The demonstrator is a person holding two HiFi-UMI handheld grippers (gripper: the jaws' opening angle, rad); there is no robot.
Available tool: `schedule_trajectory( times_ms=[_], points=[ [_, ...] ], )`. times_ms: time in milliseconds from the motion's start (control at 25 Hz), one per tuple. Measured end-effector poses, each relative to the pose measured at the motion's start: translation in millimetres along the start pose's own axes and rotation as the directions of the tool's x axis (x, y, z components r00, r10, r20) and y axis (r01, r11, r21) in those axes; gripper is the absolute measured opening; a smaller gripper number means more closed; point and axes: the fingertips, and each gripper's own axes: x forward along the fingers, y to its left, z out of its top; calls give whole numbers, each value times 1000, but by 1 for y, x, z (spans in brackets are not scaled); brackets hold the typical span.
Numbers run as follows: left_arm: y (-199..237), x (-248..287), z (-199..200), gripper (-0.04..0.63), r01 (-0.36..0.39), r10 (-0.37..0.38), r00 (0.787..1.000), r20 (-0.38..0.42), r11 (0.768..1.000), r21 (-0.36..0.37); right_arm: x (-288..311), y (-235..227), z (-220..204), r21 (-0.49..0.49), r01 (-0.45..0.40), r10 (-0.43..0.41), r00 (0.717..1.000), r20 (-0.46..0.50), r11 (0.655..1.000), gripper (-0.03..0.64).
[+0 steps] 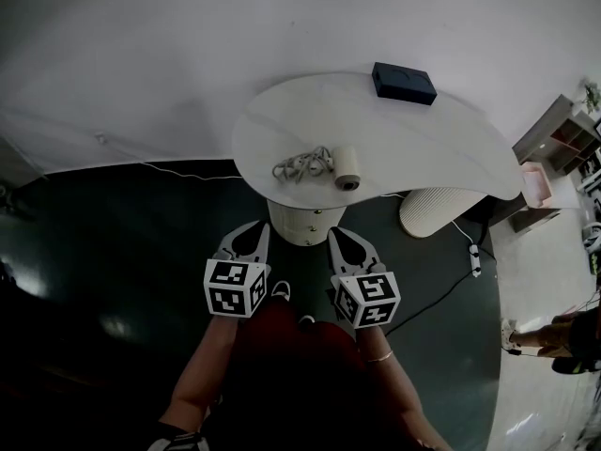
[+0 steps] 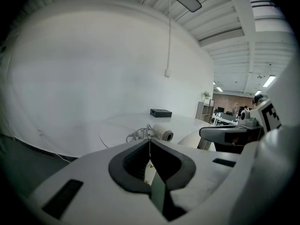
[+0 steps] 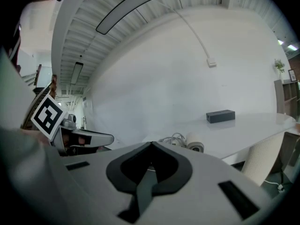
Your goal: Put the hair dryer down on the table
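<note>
The white hair dryer lies on its side on the white table, its coiled cord beside it on the left. It also shows ahead in the left gripper view as the hair dryer and in the right gripper view as the hair dryer. My left gripper and right gripper hang side by side short of the table's near edge, both shut with nothing in them. The left gripper and right gripper point at the table, their jaws meeting at the tips.
A black box sits at the table's far side. The table stands on a ribbed white pedestal. A ribbed white stool is at the right, with a cable and power strip on the dark floor. Shelves stand far right.
</note>
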Motion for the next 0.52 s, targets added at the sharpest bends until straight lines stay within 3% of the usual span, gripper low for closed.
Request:
schedule_trajectory(
  times_ms=[520],
  points=[
    [-3,-12,-5,25,-24,24,1000,-6,1000,-1,-10,1,-5,-16,-4,4,1000,2,1000,15]
  ],
)
